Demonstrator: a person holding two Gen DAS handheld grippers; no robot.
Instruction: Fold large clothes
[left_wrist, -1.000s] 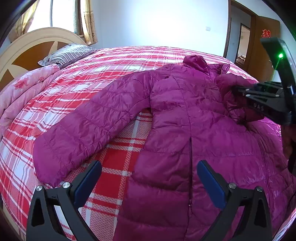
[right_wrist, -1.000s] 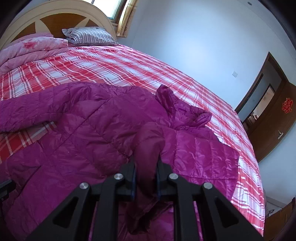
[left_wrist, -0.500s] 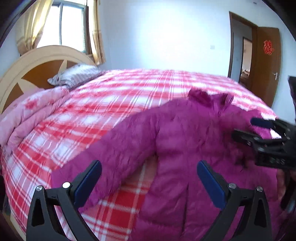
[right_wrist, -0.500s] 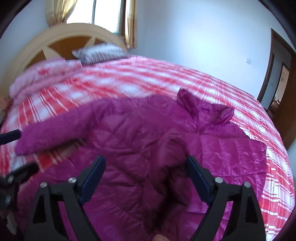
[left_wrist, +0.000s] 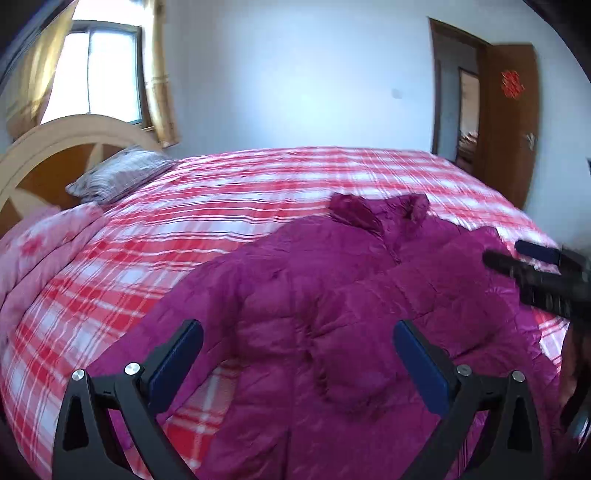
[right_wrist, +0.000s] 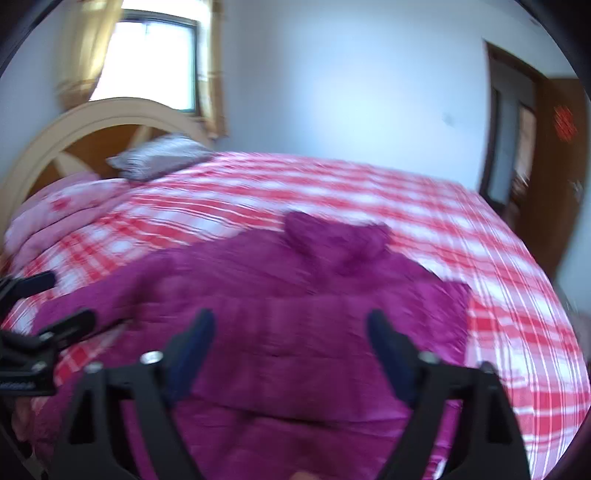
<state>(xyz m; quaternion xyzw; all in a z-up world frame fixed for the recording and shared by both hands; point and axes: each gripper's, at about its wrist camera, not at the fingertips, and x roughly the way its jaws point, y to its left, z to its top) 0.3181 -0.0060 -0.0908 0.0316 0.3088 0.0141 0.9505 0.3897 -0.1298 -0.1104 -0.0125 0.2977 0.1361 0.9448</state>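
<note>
The left gripper (left_wrist: 297, 352) holds its blue-padded jaws wide apart with nothing between them, hovering above the jacket (left_wrist: 332, 295). The right gripper (right_wrist: 290, 341) also stands apart, its jaws closing a little, empty — only quilted fabric lies below. The jacket rests on the bed (left_wrist: 221, 192) over the red-and-white plaid cover, nearer the foot side. Its long axis runs from the near edge toward the far wall, collar (left_wrist: 373, 212) at the far end, hem toward the cameras. It is a magenta puffer, shiny and stitched in panels; one sleeve (left_wrist: 177, 314) stretches out to the left — the other side is folded across the chest. A striped pillow (left_wrist: 118, 173) lies by the headboard (left_wrist: 44, 147).
</note>
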